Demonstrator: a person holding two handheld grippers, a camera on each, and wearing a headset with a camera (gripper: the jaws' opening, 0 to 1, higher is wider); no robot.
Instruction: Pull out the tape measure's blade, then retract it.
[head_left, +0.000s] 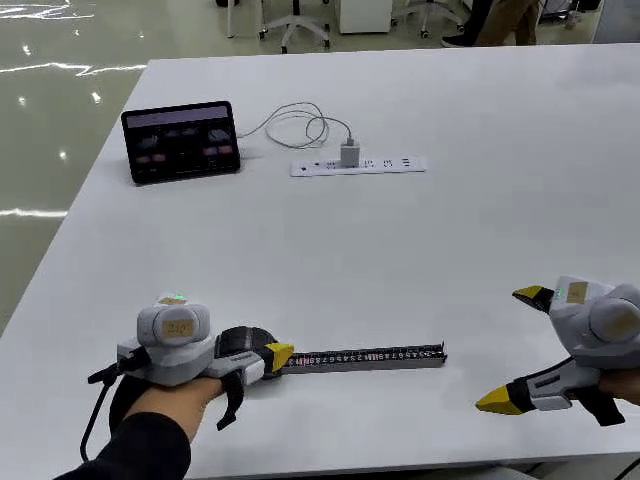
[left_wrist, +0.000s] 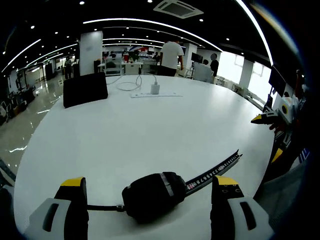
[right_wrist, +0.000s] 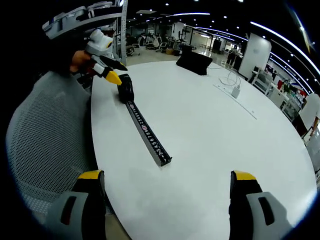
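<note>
The black tape measure (head_left: 243, 347) lies on the white table (head_left: 400, 250) near its front edge, and its case (left_wrist: 154, 195) sits between the jaws of my left gripper (head_left: 256, 366). The jaws stand apart on either side of the case, with a gap on both sides. The blade (head_left: 365, 356) is drawn out to the right, flat on the table, and ends in a hook (right_wrist: 165, 161). My right gripper (head_left: 513, 348) hangs open to the right of the blade's end, apart from it, with nothing between its yellow fingertips (right_wrist: 241, 176).
A dark tablet (head_left: 181, 140) stands at the back left. A white power strip (head_left: 360, 164) with a charger and a looped cable (head_left: 300, 125) lies beside it. A grey mesh chair (right_wrist: 45, 140) is at the table's near edge. People stand far behind the table (left_wrist: 171, 55).
</note>
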